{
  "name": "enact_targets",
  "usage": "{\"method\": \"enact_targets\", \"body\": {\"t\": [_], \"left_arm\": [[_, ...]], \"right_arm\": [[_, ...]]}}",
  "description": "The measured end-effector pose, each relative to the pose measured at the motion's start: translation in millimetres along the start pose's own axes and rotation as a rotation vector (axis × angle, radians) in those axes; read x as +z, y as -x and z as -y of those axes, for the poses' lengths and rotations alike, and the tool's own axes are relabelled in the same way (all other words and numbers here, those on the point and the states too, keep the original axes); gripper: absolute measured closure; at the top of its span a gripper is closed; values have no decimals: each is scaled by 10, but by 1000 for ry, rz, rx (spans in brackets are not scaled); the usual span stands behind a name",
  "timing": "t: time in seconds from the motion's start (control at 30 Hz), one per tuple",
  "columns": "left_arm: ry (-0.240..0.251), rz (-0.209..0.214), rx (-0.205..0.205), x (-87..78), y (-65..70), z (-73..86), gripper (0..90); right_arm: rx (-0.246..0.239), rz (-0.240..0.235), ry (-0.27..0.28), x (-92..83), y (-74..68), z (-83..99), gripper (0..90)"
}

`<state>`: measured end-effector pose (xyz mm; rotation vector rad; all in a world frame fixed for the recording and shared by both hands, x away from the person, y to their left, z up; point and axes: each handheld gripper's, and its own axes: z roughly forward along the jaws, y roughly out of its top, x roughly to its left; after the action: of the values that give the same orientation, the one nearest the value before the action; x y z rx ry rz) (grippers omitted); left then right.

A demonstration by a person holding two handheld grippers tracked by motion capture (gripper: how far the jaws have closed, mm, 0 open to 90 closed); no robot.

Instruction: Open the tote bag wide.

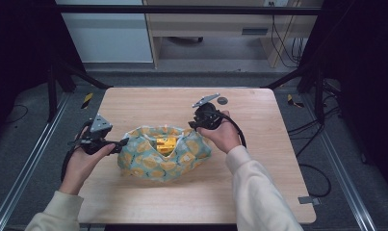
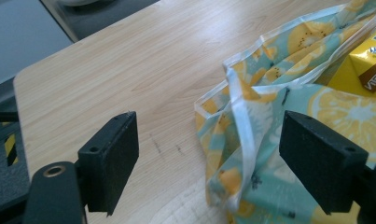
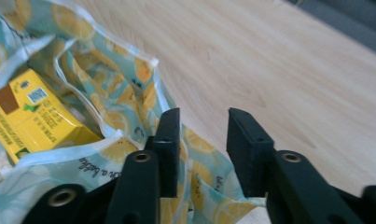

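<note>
A teal cloth bag (image 1: 165, 161) printed with lemon slices lies at the middle of the wooden table (image 1: 259, 183), its mouth open upward. Inside it rests a yellow carton (image 1: 166, 143), which I also see as the carton (image 3: 31, 116) and as the carton's corner (image 2: 370, 70). My left gripper (image 1: 122, 143) is at the bag's left end, open wide; the bag's white-trimmed rim (image 2: 237, 116) stands between its jaws, untouched by either. My right gripper (image 1: 194, 126) is over the bag's right end, open with a narrow gap (image 3: 202, 116) above the cloth (image 3: 199, 154).
A small dark round disc (image 1: 223, 100) lies near the table's far edge, behind the right gripper. A grey clip (image 1: 309, 200) sits at the table's right front corner. Black frame posts stand at both sides. Bare wood stretches in front of the bag.
</note>
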<state>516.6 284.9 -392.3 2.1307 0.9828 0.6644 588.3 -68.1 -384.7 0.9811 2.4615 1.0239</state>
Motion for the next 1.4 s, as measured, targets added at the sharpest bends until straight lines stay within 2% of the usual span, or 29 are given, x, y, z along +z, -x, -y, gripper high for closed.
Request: {"method": "enact_targets", "body": {"t": [0.13,0.2,0.23,0.33,0.4,0.47,0.5,0.53,0.57,0.63,0.73,0.8,0.83,0.97,1.03,1.2,1.27,1.33,1.4], "left_arm": [[-40,30,44,108,68,-16,178],[-57,34,54,155,109,-3,170],[-60,35,61,169,122,5,173],[-83,34,79,199,157,25,195],[-88,33,83,201,162,36,250],[-87,38,80,195,165,47,348],[-84,44,80,197,163,53,393],[-88,50,81,197,163,58,428],[-87,58,83,198,162,66,490],[-90,65,90,203,165,79,578],[-75,71,88,193,170,89,704],[-68,73,87,180,169,87,763],[-48,71,86,136,158,75,785],[-13,65,87,12,135,33,851],[12,59,82,-52,138,14,866],[50,56,92,-231,166,-28,878],[63,58,94,-289,191,-32,880],[69,59,117,-343,210,-25,883],[65,72,112,-390,237,5,885]], "right_arm": [[-2,-37,-46,110,-49,32,541],[-6,-41,-65,145,-65,60,531],[8,-53,-71,165,-75,76,525],[13,-79,-114,244,-85,134,503],[19,-94,-140,291,-90,171,508],[21,-112,-157,319,-99,203,622],[15,-122,-163,328,-107,218,645],[21,-133,-169,337,-117,229,716],[7,-140,-173,335,-121,240,804],[9,-143,-172,324,-133,247,893],[3,-128,-167,282,-141,238,900],[-3,-117,-151,240,-138,225,900],[-2,-113,-139,209,-135,215,900],[-7,-95,-70,43,-123,160,900],[-4,-90,-35,-61,-126,125,900],[-38,-78,55,-377,-194,62,900],[-49,-74,81,-495,-242,68,900],[-54,-87,118,-597,-296,98,900],[-67,-99,142,-685,-354,149,900]]}}
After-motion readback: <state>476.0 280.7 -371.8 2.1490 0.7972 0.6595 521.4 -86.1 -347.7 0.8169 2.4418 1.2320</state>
